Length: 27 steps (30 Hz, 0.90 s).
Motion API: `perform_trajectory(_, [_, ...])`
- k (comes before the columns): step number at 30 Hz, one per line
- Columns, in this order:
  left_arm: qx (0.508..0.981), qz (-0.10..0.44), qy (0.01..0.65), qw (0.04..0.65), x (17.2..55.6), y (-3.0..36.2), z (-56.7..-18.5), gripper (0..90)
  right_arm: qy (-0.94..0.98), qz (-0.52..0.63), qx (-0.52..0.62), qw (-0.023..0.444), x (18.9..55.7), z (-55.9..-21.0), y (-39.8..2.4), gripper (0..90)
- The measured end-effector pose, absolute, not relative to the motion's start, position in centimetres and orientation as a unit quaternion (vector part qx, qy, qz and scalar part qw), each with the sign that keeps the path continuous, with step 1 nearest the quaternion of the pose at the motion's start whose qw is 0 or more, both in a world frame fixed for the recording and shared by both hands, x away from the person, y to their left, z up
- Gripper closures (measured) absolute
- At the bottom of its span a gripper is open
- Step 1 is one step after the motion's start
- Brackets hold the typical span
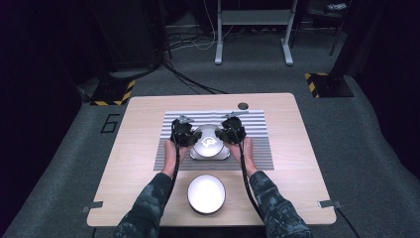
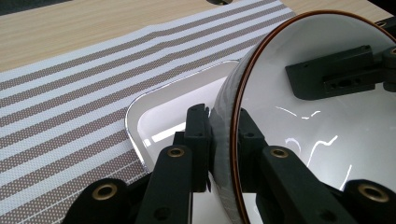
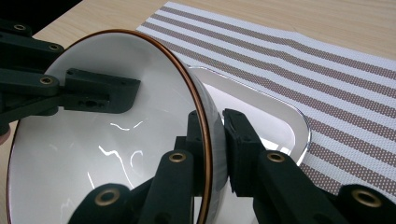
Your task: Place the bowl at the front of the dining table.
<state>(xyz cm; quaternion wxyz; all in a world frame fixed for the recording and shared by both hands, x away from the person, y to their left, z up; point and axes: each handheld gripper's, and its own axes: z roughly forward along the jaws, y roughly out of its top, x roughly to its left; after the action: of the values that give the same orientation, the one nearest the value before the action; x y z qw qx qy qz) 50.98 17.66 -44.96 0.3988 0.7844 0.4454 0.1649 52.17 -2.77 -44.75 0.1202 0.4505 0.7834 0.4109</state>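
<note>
Hovering over the square plate [image 1: 194, 154], the bowl [image 1: 208, 141] is being gripped at three and nine o'clock by the right gripper [image 1: 229, 134] and left gripper [image 1: 185, 135].

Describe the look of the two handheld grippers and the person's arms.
Both the left gripper and the right gripper are black, with blocky jointed jaws fastened by brass-coloured rivets, and each has a grey three-cornered plate on top. A black cable trails back along each forearm. The sleeves are dark camouflage-patterned fabric.

We can read one sign: a dark "6" [image 1: 109, 123] marked on the grey floor [image 1: 74, 163] just left of the table [image 1: 143, 106]. We find nothing else legible, on the bowls or elsewhere.
</note>
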Motion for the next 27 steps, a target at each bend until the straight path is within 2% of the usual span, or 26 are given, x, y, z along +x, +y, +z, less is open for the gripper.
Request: perform_trajectory(27, [0.787, 0.156, 0.454, 0.388, 52.4, 17.4, -45.9, 78.1, 0.774, 0.404, 0.479, 0.087, 53.8, -45.9, -3.1, 81.1])
